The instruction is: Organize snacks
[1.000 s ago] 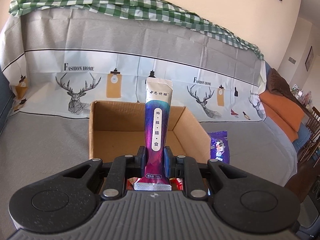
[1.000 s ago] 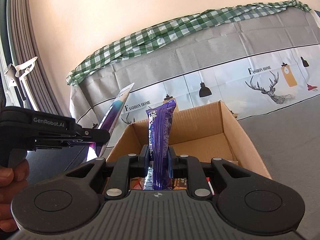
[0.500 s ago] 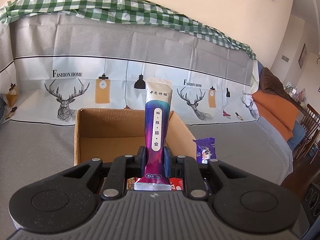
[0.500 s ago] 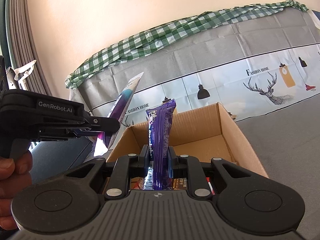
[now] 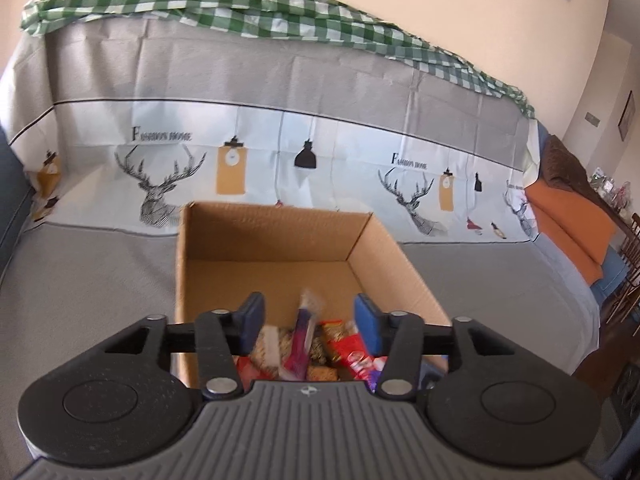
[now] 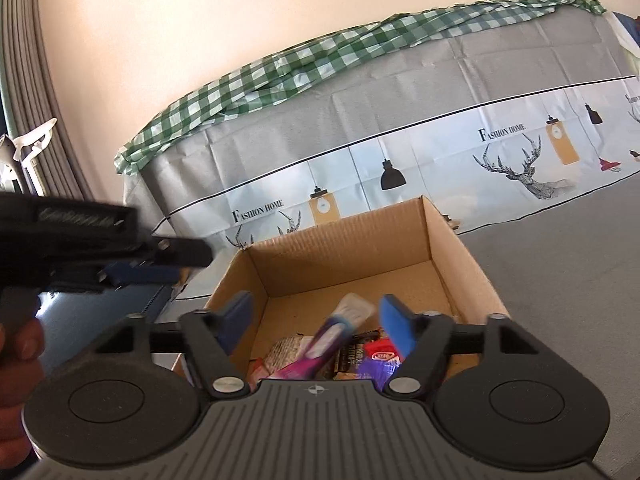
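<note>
Both grippers are over the near end of the cardboard box [image 5: 276,236], which sits on a sofa under a grey cover [image 5: 100,280] printed with deer and lamps, and a green checked cloth [image 5: 240,12] runs along the top of the backrest.

Left gripper [image 5: 306,320]: jaws are opening, blue pads well apart, nothing pinched. A purple-and-pink sachet [image 5: 302,338] shows blurred in the gap between them, not touching either pad, its lower end down among the snack pile [image 5: 340,344] at the near end of the box.

Right gripper [image 6: 316,322]: same deal, jaws opening, fingers spread wide, nothing clamped. From this view the sachet leans tilted over the other packets, white end pointing toward the far side. A dark purple wrapper [image 6: 376,370] lies in the pile just near the right finger, next to a red packet [image 6: 382,354].

The far half of the box floor is bare cardboard. On the left edge of the right wrist view you can see the other gripper, blurred, with the person's hand [image 6: 18,364] on its handle.
</note>
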The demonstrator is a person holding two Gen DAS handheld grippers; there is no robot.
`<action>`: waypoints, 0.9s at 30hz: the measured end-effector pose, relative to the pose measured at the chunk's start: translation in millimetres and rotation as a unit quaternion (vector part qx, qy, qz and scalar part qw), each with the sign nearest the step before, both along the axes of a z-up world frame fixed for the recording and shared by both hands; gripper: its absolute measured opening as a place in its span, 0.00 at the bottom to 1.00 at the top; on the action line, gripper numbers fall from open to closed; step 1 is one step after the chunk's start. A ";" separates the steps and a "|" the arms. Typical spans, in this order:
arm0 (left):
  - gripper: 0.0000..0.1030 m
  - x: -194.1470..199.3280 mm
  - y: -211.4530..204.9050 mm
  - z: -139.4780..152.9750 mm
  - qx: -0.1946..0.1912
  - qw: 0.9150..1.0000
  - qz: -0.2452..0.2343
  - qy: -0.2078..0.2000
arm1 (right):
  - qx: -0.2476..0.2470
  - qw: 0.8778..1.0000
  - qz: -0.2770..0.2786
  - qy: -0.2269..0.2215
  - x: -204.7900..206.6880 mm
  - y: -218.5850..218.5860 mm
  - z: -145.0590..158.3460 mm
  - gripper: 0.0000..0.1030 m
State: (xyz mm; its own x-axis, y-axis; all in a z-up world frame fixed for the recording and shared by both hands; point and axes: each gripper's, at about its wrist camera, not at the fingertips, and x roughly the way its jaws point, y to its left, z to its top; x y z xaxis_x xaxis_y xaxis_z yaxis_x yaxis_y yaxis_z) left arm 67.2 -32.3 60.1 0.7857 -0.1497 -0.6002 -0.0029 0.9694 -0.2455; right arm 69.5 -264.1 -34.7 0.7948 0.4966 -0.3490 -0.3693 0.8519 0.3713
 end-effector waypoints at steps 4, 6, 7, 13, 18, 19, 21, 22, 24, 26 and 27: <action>0.75 -23.1 9.7 -6.5 0.001 1.000 0.019 0.010 | -0.010 1.000 -0.002 0.003 0.1 2.1 0.0 0.95; 0.82 -36.5 14.1 -9.5 0.002 1.000 0.028 0.013 | -0.018 1.000 -0.006 0.001 -2.0 3.2 0.7 0.99; 0.83 -43.1 16.3 -10.9 0.004 0.999 0.031 0.015 | -0.022 1.000 -0.010 -0.001 -3.5 3.6 1.3 0.99; 0.89 -78.0 22.6 -19.7 0.037 0.997 0.062 0.025 | -0.038 0.998 -0.043 0.008 -18.4 -2.7 5.9 0.99; 0.89 -97.6 24.6 -29.0 0.036 0.996 0.067 0.035 | -0.057 0.996 -0.069 0.023 -36.1 -12.3 9.7 0.99; 0.89 -98.7 24.8 -30.4 0.035 0.996 0.068 0.040 | -0.064 0.995 -0.074 0.027 -39.2 -13.5 10.7 0.99; 0.96 -100.9 24.6 -33.1 0.027 0.996 0.065 0.051 | -0.082 0.992 -0.085 0.041 -44.3 -16.4 13.4 0.99; 0.98 -101.7 24.7 -34.2 0.019 0.996 0.061 0.055 | -0.090 0.991 -0.088 0.046 -46.0 -17.9 14.7 0.99; 0.99 -102.2 23.2 -36.0 0.012 0.996 0.059 0.061 | -0.104 0.989 -0.091 0.059 -48.9 -21.8 16.9 0.99; 0.99 -100.7 19.4 -37.7 0.016 0.996 0.058 0.071 | -0.111 0.987 -0.086 0.074 -49.2 -26.0 17.6 0.99; 0.99 -100.0 16.9 -39.0 0.021 0.995 0.058 0.075 | -0.115 0.987 -0.082 0.079 -49.7 -27.5 17.0 0.99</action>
